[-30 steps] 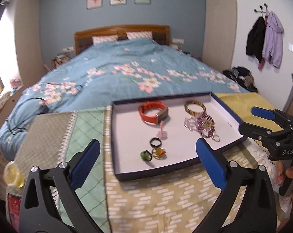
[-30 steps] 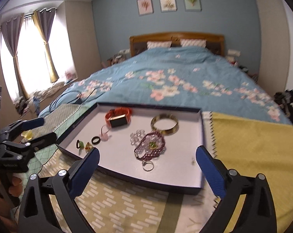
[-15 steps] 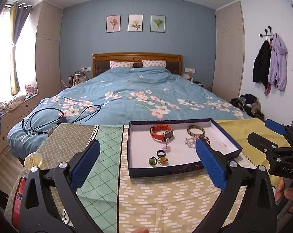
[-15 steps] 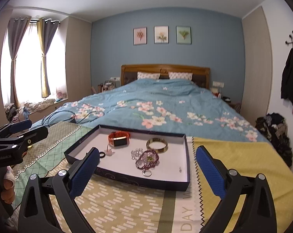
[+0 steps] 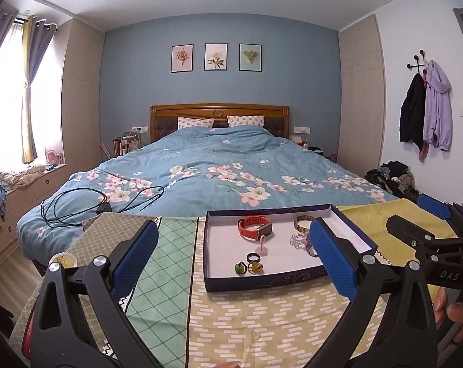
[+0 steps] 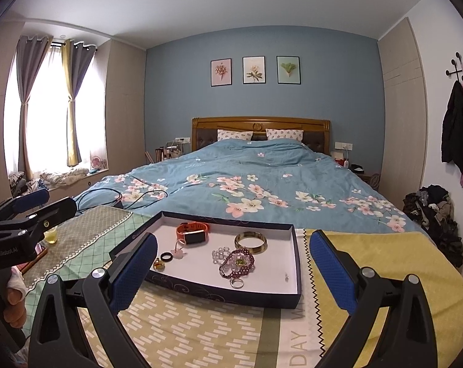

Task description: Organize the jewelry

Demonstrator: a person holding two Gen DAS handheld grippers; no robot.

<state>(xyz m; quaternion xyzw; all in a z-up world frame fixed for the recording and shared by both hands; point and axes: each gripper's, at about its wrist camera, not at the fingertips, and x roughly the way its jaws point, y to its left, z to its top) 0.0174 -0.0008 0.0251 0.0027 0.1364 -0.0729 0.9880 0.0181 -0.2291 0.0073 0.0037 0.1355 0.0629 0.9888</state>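
A dark tray with a white floor sits on patterned cloths at the foot of a bed. In the right wrist view the jewelry lies inside it: an orange watch at 11 o'clock, a gold bangle at 1 o'clock, clear beads at the centre, a purple bead bracelet just below them touching a small ring at 6 o'clock. A pink charm, a black ring and a yellow ring sit toward 9 o'clock, and a green ring lies beside the yellow one in the left wrist view.

The right gripper hangs near the tray's front edge, jaws spread wide and holding nothing. The left gripper hangs at the tray's left front, jaws likewise wide apart and empty. Each gripper shows at the edge of the other's view, held by a hand. A small jar stands on the cloth at 9 o'clock.
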